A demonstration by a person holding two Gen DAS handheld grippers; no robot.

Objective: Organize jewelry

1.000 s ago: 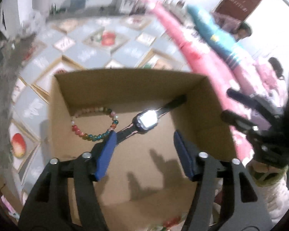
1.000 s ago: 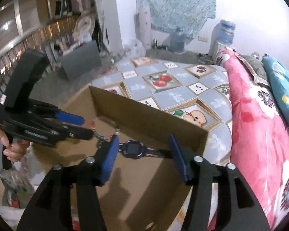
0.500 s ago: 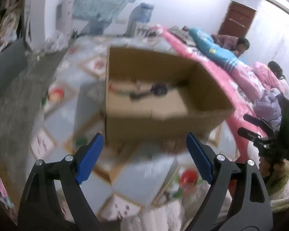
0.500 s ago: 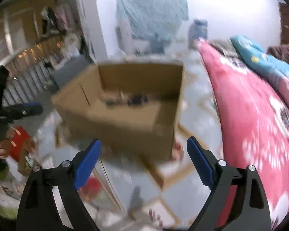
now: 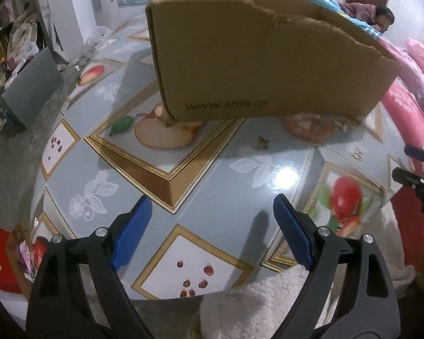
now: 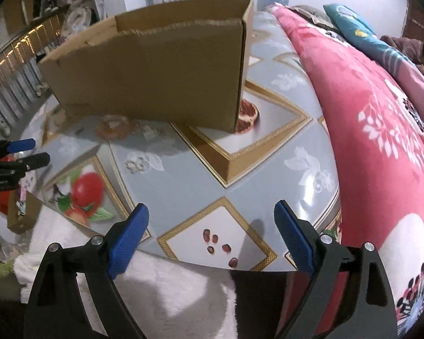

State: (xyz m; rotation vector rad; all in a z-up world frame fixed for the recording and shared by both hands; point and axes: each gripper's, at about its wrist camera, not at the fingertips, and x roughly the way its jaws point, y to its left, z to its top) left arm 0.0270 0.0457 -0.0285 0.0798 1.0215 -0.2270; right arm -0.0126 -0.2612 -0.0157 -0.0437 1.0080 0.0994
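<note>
- The left tool hangs over the near part of the surface with its blue pads spread wide and nothing between them.
- The right tool is likewise wide open and empty, over the near edge of the same surface, just left of a pink floral bed cover.
- A cardboard box stands on the far half of the surface; from both wrist views only its outer walls and torn top rim show, so what lies inside cannot be told.
- On the glossy surface near the box lie small pieces of jewelry: a small dark gold piece just beyond the box's near wall, and a pale ring-like pair further right.
- In the right wrist view the pale pair lies left of centre, apart from the box.
- An orange, ring-shaped object sits at the foot of the box, touching or nearly touching its wall; whether it is jewelry or part of the printed pattern cannot be told.
- Both tools are well apart from the box and from the small pieces.
- White fleecy fabric lies at the near edge, under both tools.
- A person lies on the bed at the far right.
</note>
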